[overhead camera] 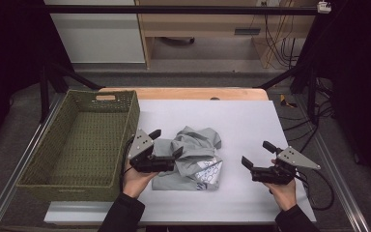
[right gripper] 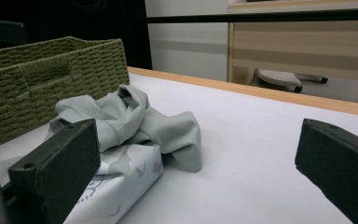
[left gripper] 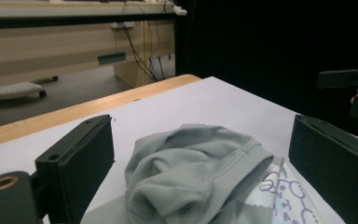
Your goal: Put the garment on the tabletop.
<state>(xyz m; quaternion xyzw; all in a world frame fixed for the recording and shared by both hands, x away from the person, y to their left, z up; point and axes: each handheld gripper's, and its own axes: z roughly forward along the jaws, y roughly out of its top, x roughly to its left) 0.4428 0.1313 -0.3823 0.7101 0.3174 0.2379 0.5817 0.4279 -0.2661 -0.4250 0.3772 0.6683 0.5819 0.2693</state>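
A crumpled pale grey garment (overhead camera: 191, 157) with a white, purple-printed patch (overhead camera: 208, 175) lies in the middle of the white table top (overhead camera: 241, 121). My left gripper (overhead camera: 167, 142) is open at the garment's left edge, one jaw on each side of the cloth. In the left gripper view the garment (left gripper: 191, 172) bulges between the left gripper (left gripper: 200, 179) jaws, which are spread wide. My right gripper (overhead camera: 255, 152) is open on the bare table to the garment's right, pointing at it. In the right gripper view the garment (right gripper: 135, 121) lies ahead of the right gripper (right gripper: 198, 163).
An olive woven basket (overhead camera: 125, 140) stands at the table's left, right beside the garment, with nothing visible inside it; its wall (right gripper: 42, 79) rises behind the cloth. A wooden strip (overhead camera: 183, 93) runs along the table's far edge. Black frame posts and cables stand beyond.
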